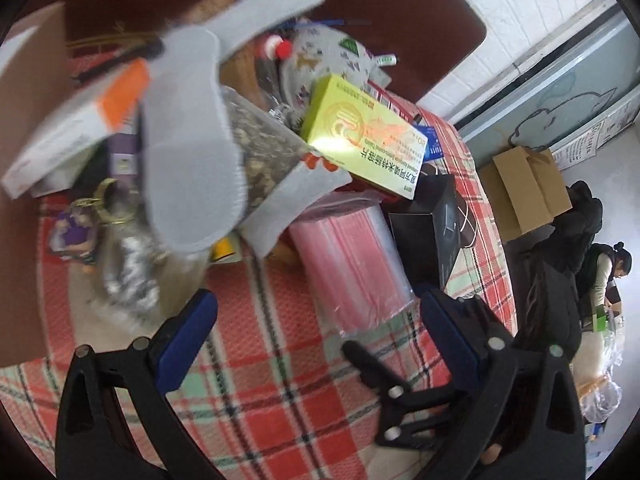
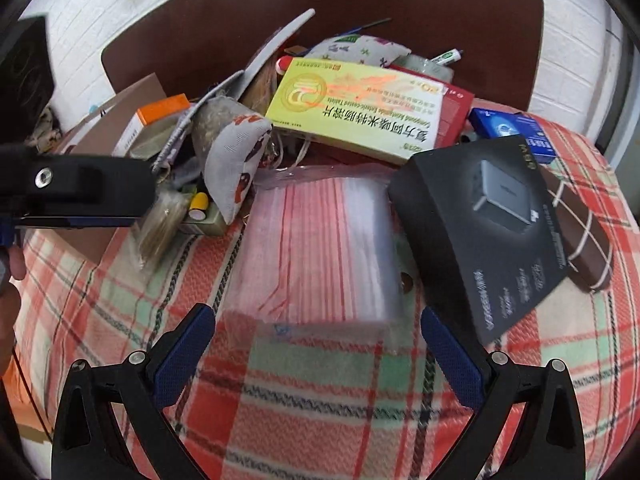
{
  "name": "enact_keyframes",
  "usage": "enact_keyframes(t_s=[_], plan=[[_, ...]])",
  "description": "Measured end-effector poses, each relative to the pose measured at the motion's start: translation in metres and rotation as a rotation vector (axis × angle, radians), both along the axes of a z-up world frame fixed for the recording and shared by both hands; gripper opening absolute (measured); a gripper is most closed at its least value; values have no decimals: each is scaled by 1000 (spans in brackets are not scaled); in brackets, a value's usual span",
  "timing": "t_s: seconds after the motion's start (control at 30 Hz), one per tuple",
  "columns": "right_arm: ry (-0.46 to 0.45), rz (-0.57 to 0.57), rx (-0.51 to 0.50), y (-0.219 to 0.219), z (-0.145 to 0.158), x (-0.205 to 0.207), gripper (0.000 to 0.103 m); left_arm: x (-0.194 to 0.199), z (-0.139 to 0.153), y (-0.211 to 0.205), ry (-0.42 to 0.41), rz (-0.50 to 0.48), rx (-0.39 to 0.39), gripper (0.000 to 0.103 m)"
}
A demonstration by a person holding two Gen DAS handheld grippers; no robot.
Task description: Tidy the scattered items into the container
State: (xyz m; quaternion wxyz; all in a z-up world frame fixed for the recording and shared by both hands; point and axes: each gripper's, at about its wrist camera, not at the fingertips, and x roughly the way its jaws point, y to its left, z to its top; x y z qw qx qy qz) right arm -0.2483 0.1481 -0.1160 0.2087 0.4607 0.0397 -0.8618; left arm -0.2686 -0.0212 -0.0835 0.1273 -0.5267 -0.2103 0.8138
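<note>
A pile of items lies on the plaid cloth point(image 2: 320, 408). In it are a clear pack of pink-edged zip bags point(image 2: 320, 248), a yellow-green medicine box point(image 2: 360, 108), a black charger box point(image 2: 488, 232) and a blurred grey insole point(image 1: 180, 140). My right gripper point(image 2: 318, 324) is open, just short of the zip bag pack's near edge, nothing between its fingers. My left gripper point(image 1: 320, 328) is open and empty too, the same zip bag pack point(image 1: 352, 264) ahead of it. Its black body point(image 2: 80, 192) shows at the left of the right wrist view.
A brown cardboard box point(image 2: 132, 96) at the left holds a white-and-orange carton point(image 2: 160, 120). A blue box point(image 2: 512, 128) and a brown plaid case point(image 2: 584, 232) lie at the right. A dark chair back point(image 2: 320, 8) stands behind. A person point(image 1: 604, 276) sits far right.
</note>
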Motion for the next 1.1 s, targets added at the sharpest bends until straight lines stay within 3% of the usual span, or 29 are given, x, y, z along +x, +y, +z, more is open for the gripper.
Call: enact_keyframes(t_s=[0.1,0.17,0.3,0.37,0.47,0.63,0.77,0.87,1.0,1.03,1.1], plan=[[-25,-8,-66,1,-7,-9,103,-25,-17,13,-56,-10,29,98],[-8,9,-53,-4,-10,-9,103,-41,-29,20,-116,-10,41,98],[30,37,-19,-16,-12,-4,103,-70,-56,37,-248,-56,137,98],[64,51,7,-23,-11,0,103,-79,-66,55,-298,-111,109,100],[104,67,49,-35,-13,5,103,-85,-62,71,-264,-131,43,102],[132,77,55,-51,-12,10,103,-93,-61,77,-268,-137,29,99],[137,67,39,-56,-6,20,100,-87,-51,71,-225,-134,4,71],[173,61,49,-61,2,35,95,-81,-46,63,-222,-126,58,66],[257,58,88,-72,18,63,93,-65,-31,61,-186,-120,59,58],[288,61,94,-75,24,71,89,-60,-25,60,-175,-115,63,53],[344,80,113,-84,38,87,89,-52,-16,56,-159,-105,83,35]])
